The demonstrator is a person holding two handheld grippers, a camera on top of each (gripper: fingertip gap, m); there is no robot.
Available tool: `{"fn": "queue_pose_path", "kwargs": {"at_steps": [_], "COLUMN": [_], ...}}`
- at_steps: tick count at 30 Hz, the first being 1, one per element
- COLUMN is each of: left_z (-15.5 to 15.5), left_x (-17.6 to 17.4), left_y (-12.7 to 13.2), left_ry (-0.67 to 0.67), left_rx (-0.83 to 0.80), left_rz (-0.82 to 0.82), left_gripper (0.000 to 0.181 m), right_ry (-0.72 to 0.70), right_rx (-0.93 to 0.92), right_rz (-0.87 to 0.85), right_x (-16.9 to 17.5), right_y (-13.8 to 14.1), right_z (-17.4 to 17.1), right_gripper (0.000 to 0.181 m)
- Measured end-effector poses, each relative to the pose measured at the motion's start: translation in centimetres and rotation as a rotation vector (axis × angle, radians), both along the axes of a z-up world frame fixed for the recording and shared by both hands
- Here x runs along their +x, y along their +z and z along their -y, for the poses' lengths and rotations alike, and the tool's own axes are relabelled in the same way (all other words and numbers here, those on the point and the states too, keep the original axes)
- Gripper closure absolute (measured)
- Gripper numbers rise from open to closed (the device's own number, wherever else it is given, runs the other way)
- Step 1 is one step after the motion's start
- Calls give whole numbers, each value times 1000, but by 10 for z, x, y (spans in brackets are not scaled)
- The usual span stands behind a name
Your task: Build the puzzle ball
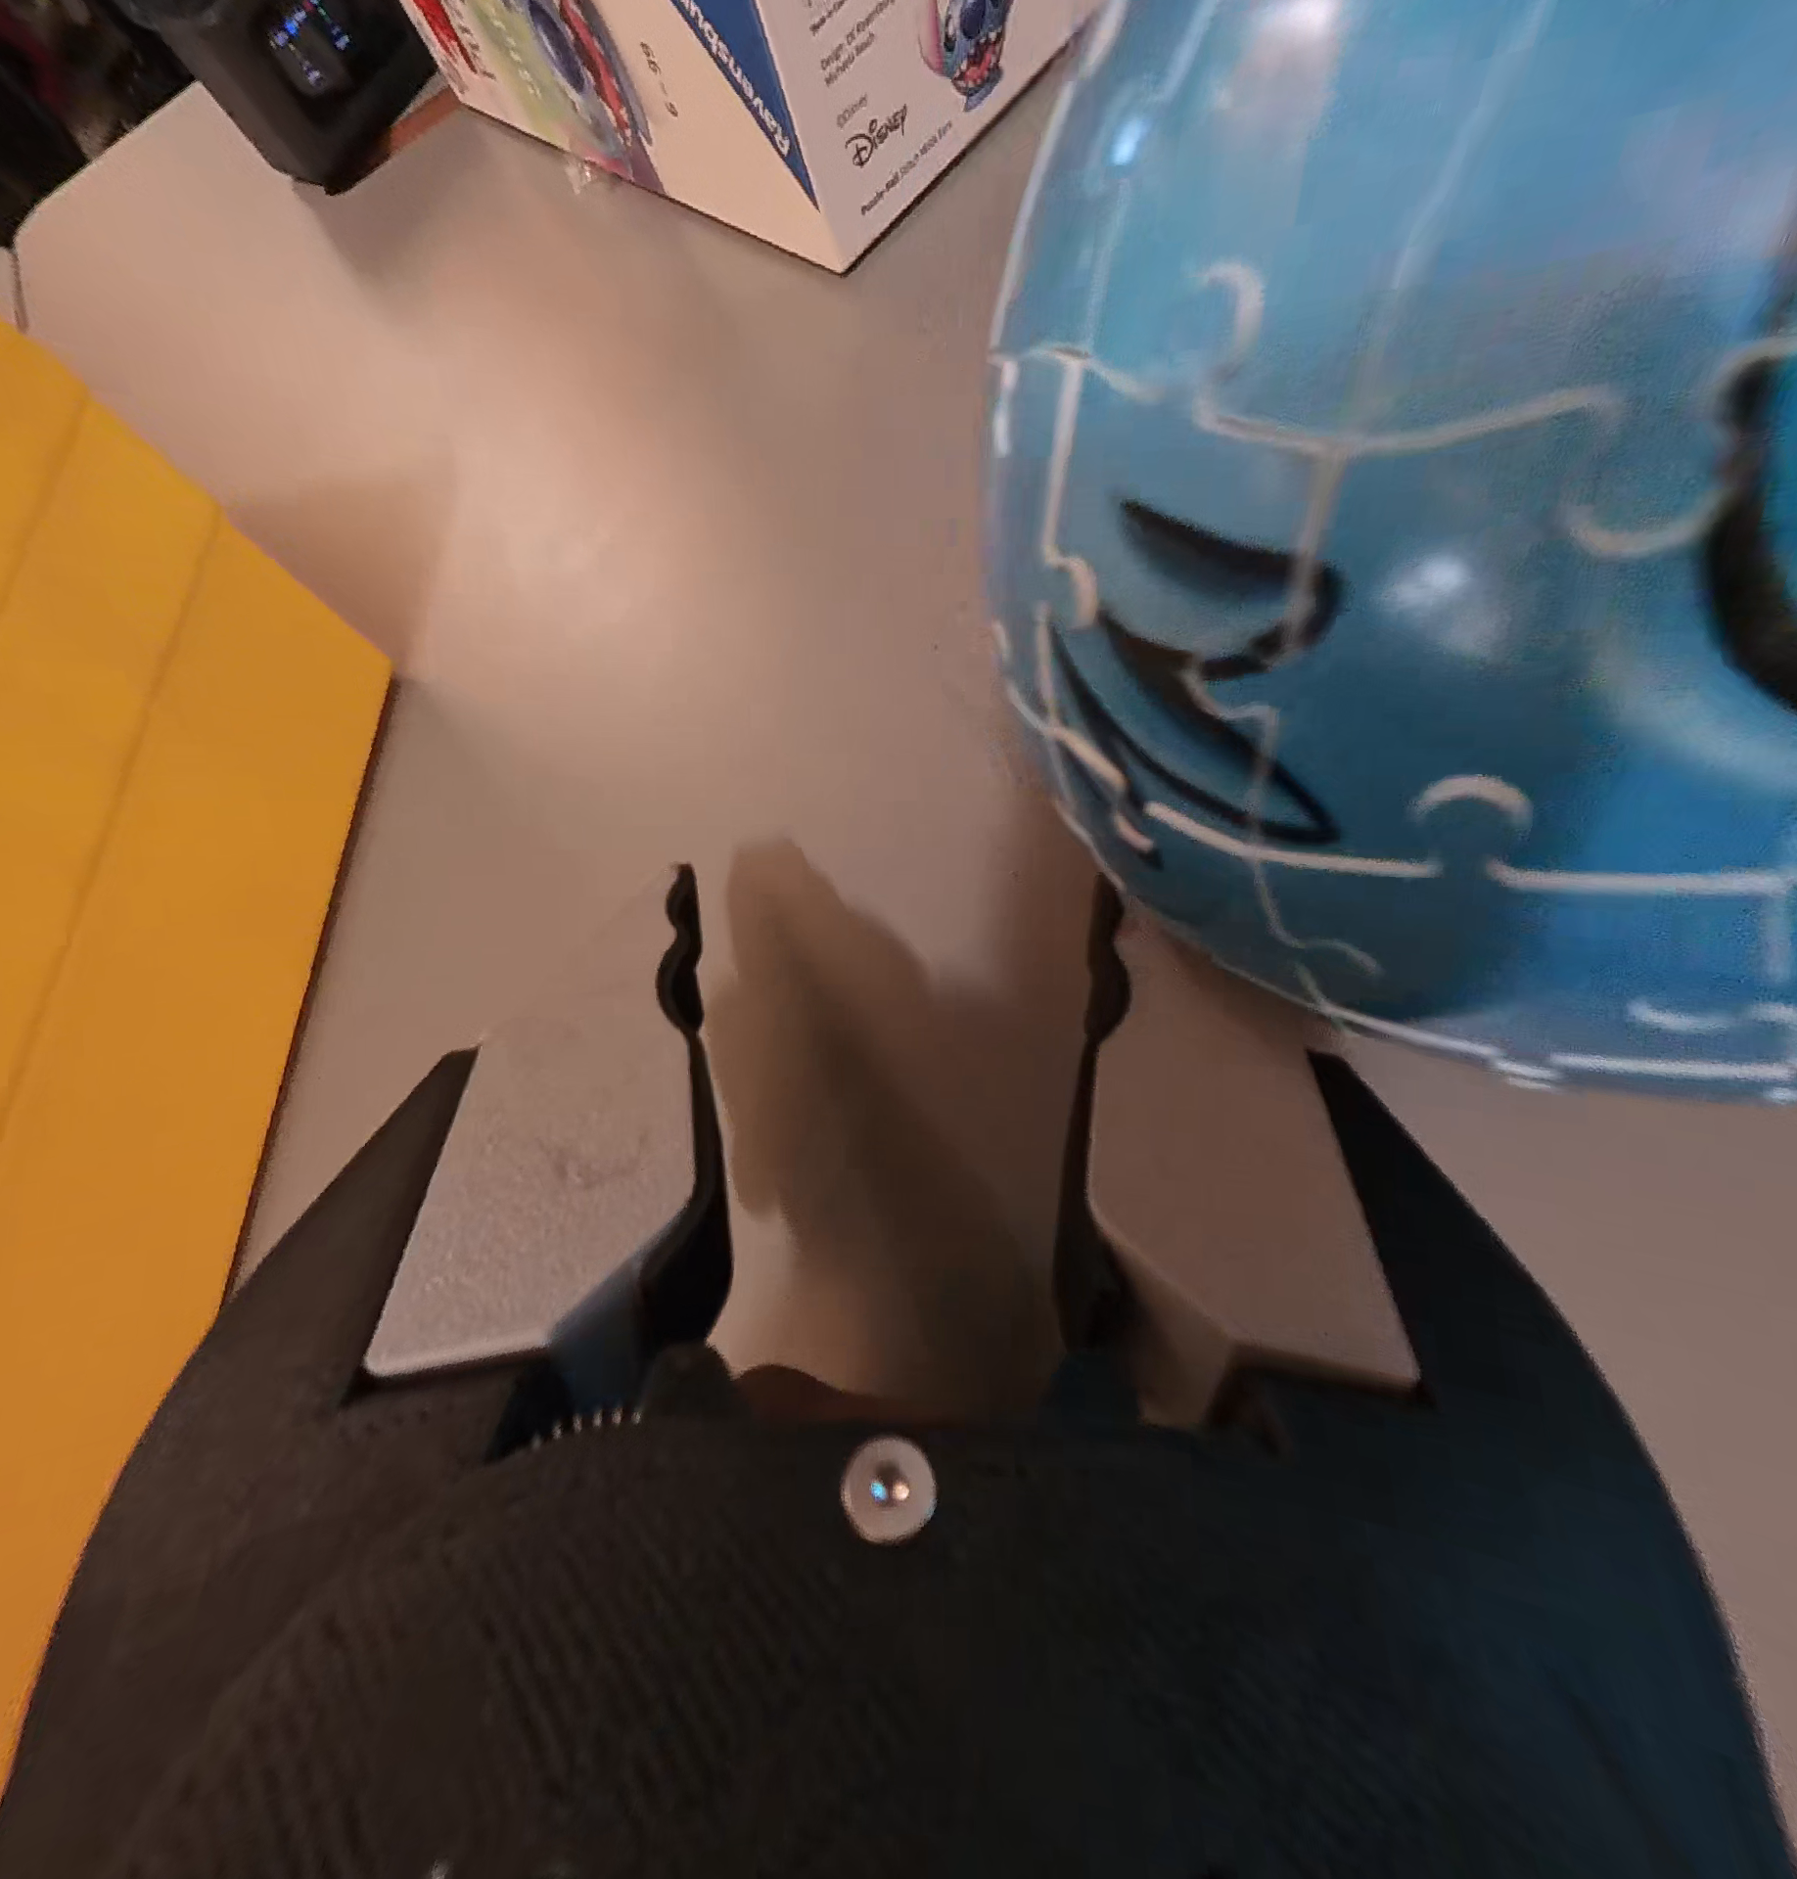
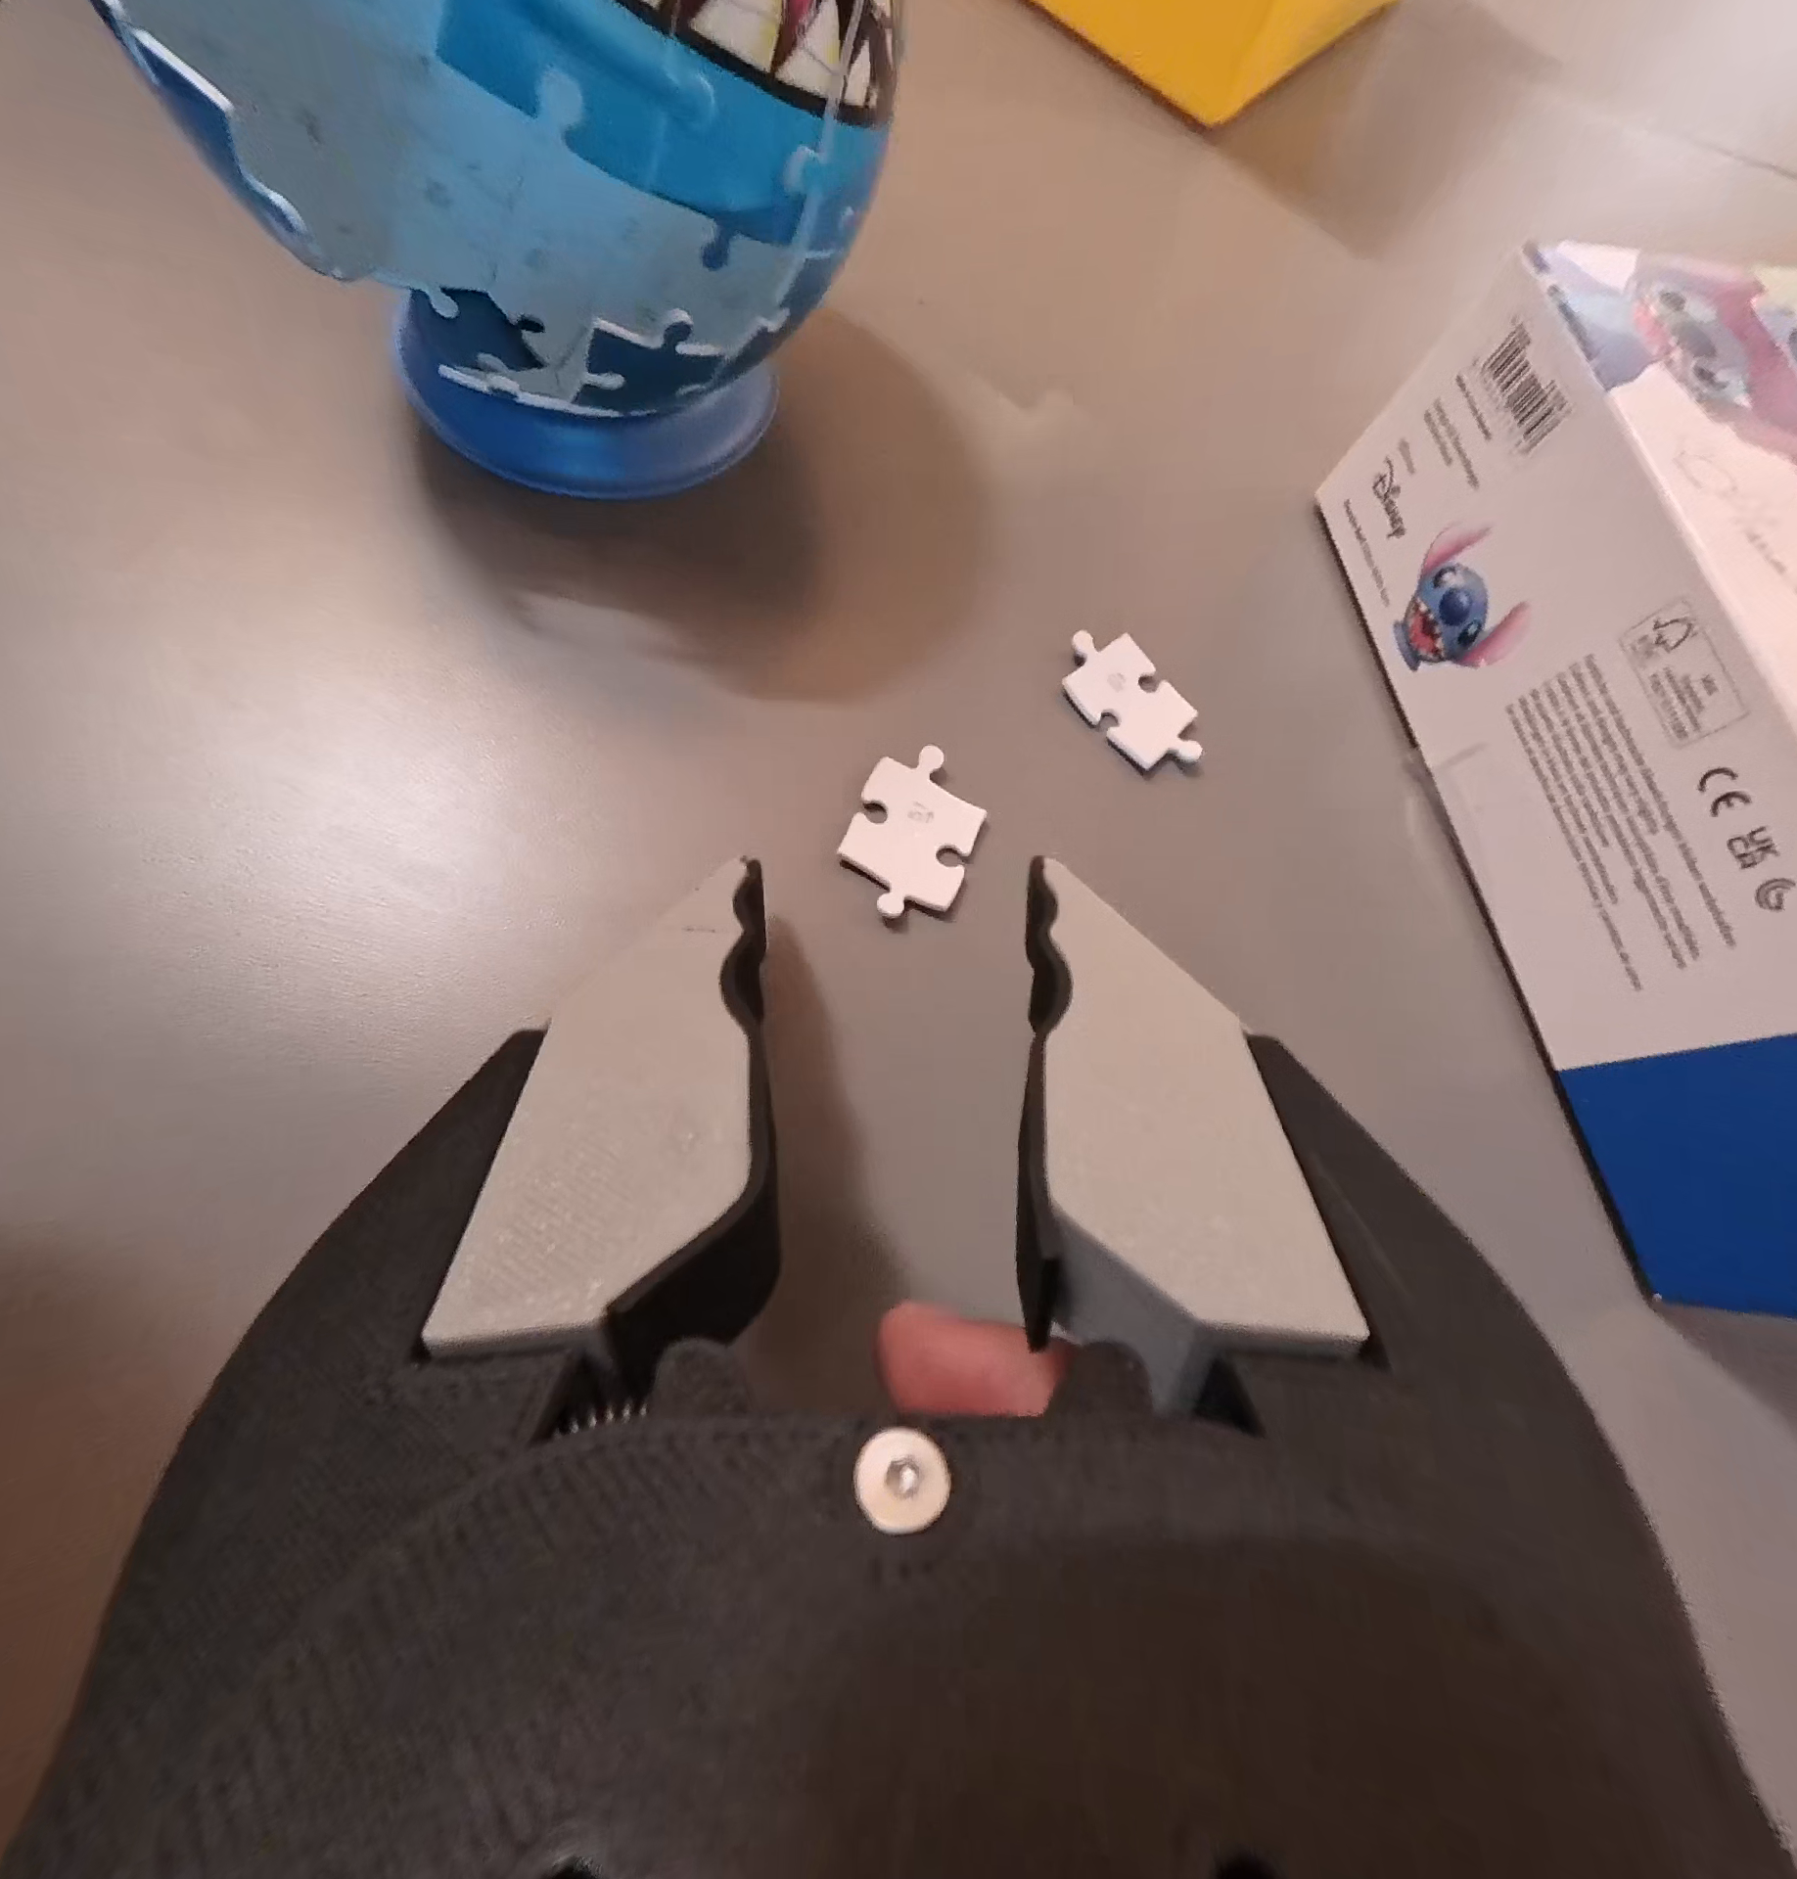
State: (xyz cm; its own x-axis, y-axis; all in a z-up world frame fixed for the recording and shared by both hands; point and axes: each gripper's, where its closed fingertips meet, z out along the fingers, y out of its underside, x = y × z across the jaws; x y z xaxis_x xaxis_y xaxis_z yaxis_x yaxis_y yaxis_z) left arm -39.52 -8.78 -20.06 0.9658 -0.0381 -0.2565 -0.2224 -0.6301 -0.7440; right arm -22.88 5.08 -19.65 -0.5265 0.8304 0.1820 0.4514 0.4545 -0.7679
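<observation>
Pick-up step. Right tool [image 2: 894, 895] spread, empty, over near loose piece [image 2: 913, 832] at frame centre. Left tool [image 1: 894, 895] spread, empty. Puzzle ball [image 2: 569, 193] upper left on tabletop [image 2: 264, 763]. Next: lower, pinch piece edges.

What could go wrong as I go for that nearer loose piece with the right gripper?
1. The nearer puzzle piece lies flat, white side up, on the table; the open right gripper may slide it rather than pinch it.
2. The second piece lies close by and could get knocked.
3. The left gripper, open, has one fingertip by the puzzle ball; a nudge might tip it on its blue stand.
</observation>
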Motion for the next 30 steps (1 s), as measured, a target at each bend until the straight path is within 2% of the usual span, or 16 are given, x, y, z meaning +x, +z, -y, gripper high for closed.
{"fn": "queue_pose_path", "kwargs": {"at_steps": [3, 6, 10, 16, 25, 28, 30], "left_z": [1, 25, 43, 19, -10, -6, 9], "left_x": [-4, -4, 18, 30, 8, 3, 0], "left_y": [-2, -5, -3, -3, -2, -1, 0], "left_ry": [4, 9, -26, -64, 4, 35, 53], "left_rx": [-16, -39, -34, -24, -7, -10, -14], "left_rz": [40, 112, 145, 84, 30, 29, 3], "left_gripper": [101, 97, 92, 95, 106, 105, 105], "right_ry": [6, -14, -30, -96, -145, -137, -126], "right_rx": [19, 48, -8, -15, 0, 29, 84], "right_rz": [37, 37, 75, 123, 82, 79, 51], "right_x": [1, -1, -5, -15, -18, -12, -4], "right_y": [-8, -9, -11, -13, -13, -12, -9], "right_z": [4, -1, -1, 7, 14, 19, 21], "right_gripper": [130, 132, 133, 145, 167, 171, 176]}}
